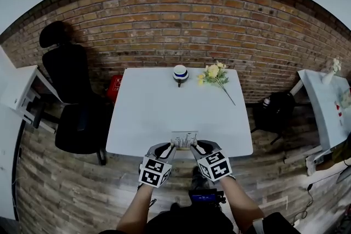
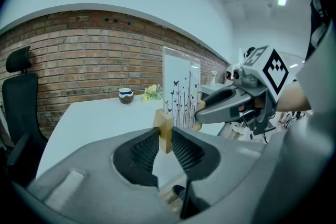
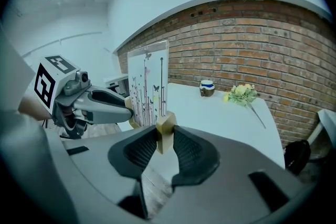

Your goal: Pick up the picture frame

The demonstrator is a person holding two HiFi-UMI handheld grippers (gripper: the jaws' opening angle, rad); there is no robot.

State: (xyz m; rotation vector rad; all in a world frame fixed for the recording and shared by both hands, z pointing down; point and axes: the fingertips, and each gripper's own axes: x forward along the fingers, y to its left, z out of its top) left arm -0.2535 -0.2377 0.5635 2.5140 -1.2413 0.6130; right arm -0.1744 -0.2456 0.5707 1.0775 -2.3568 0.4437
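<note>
While my two claws grip picture frame (image 1: 184,140), brick wall (image 1: 181,13) spans far side. White table (image 1: 148,112) centre, black chair (image 1: 71,96) left. Picture frame upright at near table edge. Left claw (image 1: 170,147) pinches left wooden foot (image 2: 164,131); right claw (image 1: 197,147) pinches right wooden foot (image 3: 166,131). Flowers (image 1: 215,74) and cup (image 1: 180,74) far, well apart.

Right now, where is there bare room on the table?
The white table is bare across its middle and left side, from the butterfly-print picture frame at its near edge to the blue-banded cup and yellow flowers crowding the far edge.
</note>
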